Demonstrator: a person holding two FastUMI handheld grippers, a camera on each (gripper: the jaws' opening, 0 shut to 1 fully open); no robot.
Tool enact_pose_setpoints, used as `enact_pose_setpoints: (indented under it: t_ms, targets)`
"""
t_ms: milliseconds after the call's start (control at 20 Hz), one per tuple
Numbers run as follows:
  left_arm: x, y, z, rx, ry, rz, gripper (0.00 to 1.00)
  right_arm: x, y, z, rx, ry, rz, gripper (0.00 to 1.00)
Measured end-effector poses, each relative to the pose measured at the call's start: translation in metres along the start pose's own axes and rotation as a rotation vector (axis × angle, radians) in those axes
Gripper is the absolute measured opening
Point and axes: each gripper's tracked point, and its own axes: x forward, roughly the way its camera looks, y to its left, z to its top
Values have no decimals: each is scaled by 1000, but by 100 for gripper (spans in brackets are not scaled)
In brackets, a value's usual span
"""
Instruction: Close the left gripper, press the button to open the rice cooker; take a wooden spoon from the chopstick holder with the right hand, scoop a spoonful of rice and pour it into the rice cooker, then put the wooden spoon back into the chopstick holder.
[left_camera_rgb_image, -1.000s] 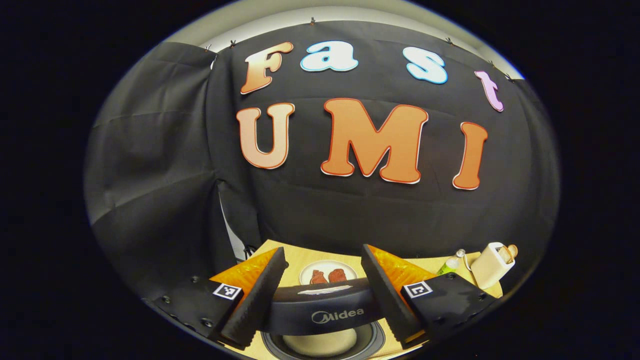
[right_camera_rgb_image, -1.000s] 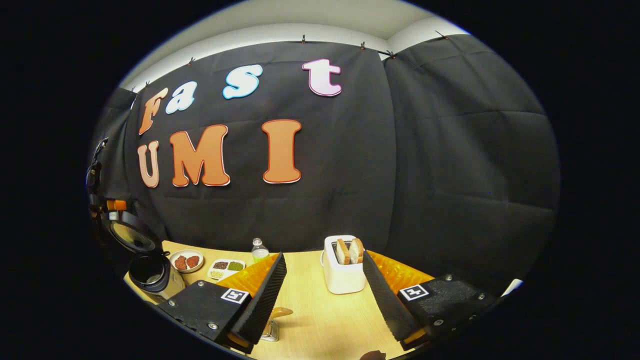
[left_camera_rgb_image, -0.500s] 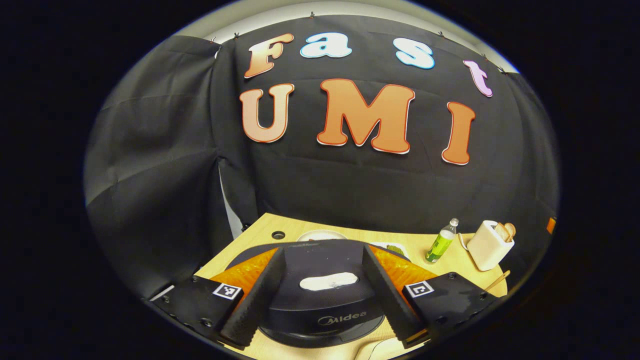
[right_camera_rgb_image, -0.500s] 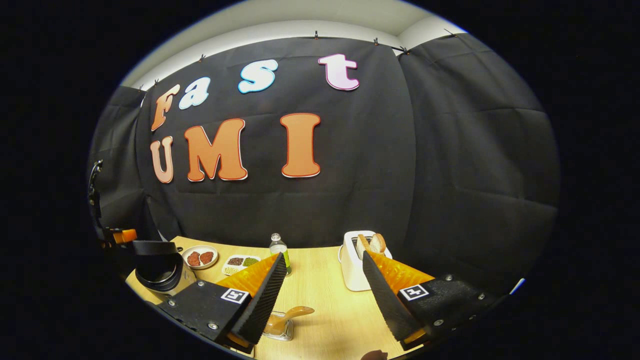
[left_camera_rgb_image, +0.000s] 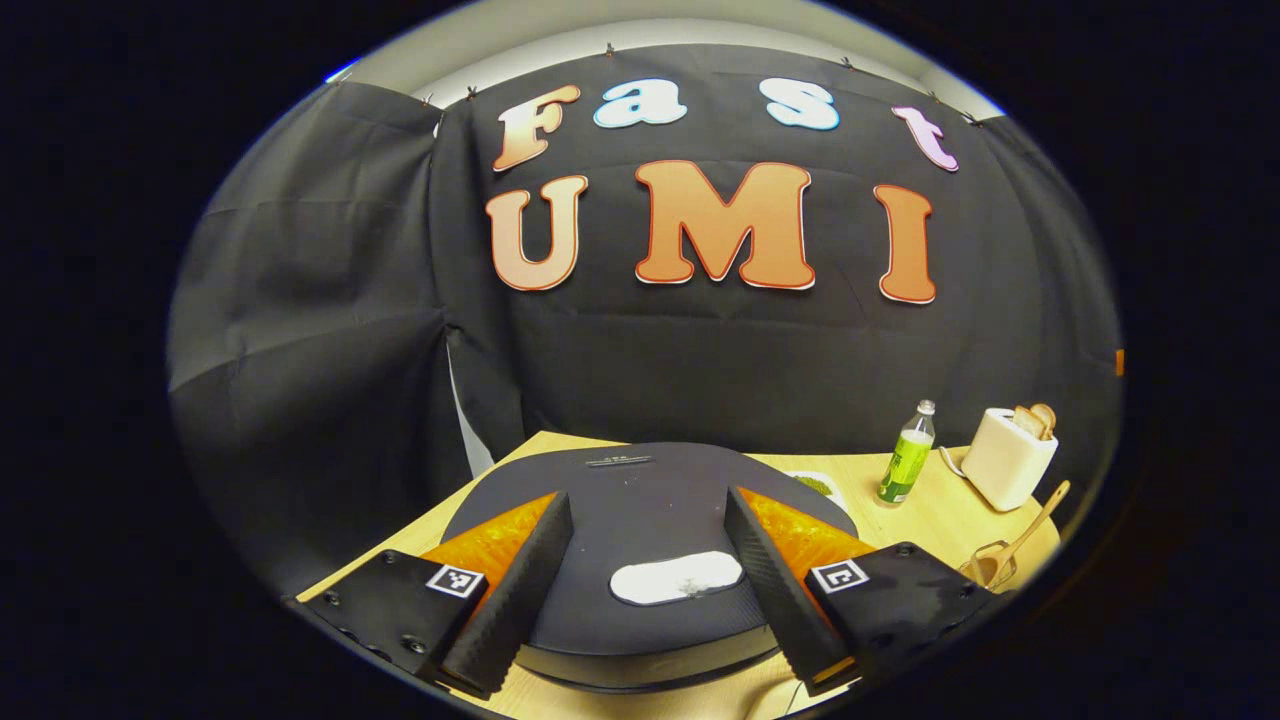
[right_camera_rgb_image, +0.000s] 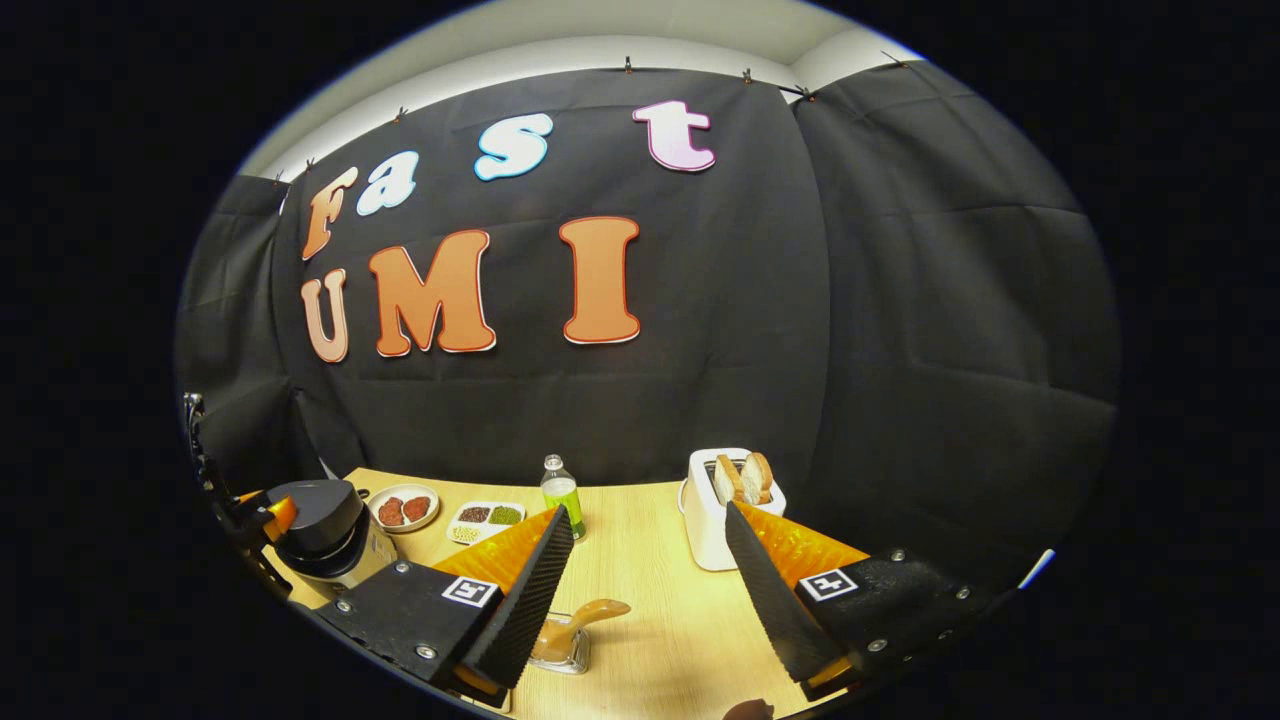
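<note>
The jaws of the left gripper (left_camera_rgb_image: 647, 493) are held spread, with nothing pinched between them, and are poised just above the dark lid of the rice cooker (left_camera_rgb_image: 620, 520), which is shut; a pale oval patch (left_camera_rgb_image: 675, 578) is seen on the lid between the fingers, though whether it is the button cannot be told. The jaws of the right gripper (right_camera_rgb_image: 647, 508) are likewise spread and empty, held over the table (right_camera_rgb_image: 650, 620). Below them, by the left finger, the wooden spoon (right_camera_rgb_image: 590, 612) is seen leaning in the chopstick holder (right_camera_rgb_image: 565, 655). Farther off, a toaster (right_camera_rgb_image: 715, 525), a bottle (right_camera_rgb_image: 562, 495) and a divided tray of grains (right_camera_rgb_image: 485, 520) are set out. With the lid down and the spoon stowed, it is judged that either nothing has been begun or all has been finished. If the opening step is in hand, the left jaws must be pressed together and the button pushed.
</note>
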Motion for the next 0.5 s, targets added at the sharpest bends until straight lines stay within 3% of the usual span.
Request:
enact_pose_setpoints:
  t_ms: [500]
  targets:
    - [-1,-2,-25,40,-26,25,100,-3,-1,-8,4,11,5,94]
